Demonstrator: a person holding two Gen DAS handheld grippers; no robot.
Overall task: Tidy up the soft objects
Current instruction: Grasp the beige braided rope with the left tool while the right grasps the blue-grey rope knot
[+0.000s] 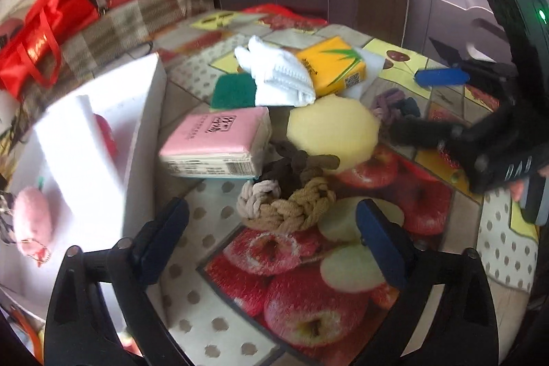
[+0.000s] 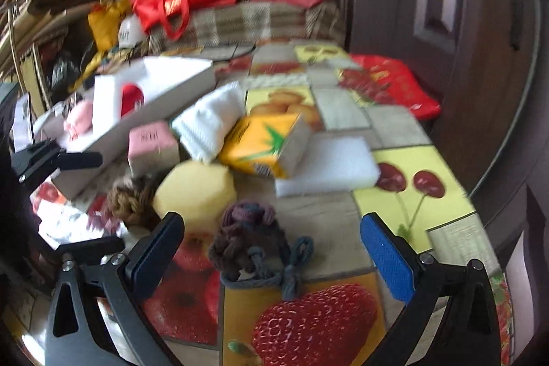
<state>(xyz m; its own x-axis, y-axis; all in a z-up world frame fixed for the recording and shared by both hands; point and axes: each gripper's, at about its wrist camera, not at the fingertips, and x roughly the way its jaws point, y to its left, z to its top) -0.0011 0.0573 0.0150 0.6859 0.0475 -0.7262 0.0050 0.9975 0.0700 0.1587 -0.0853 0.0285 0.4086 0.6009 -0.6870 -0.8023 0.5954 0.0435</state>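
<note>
Both tools are spread wide and hold nothing. With my left gripper I hang just above the beige rope knot, its fingers standing apart on either side of it without touching. My right gripper hovers over the purple-brown knot, which lies between its blue pads on the fruit-print tablecloth.

I take the yellow sponge as my landmark. The beige rope knot lies just in front of it, and a dark brown knot sits between the two, touching the rope. To the sponge's left rests the pink tissue pack, close beside it. Behind the sponge lies the white folded cloth, with the green scouring pad at its left edge and the yellow tissue pack against its right. That yellow pack leans on a white foam block. The purple-brown knot is to the sponge's right, nearly touching it.

Farther left of the sponge, beyond the pink pack, stands the white box. A pink plush toy lies in its near compartment and a red object, partly hidden by the divider, in the far one.
</note>
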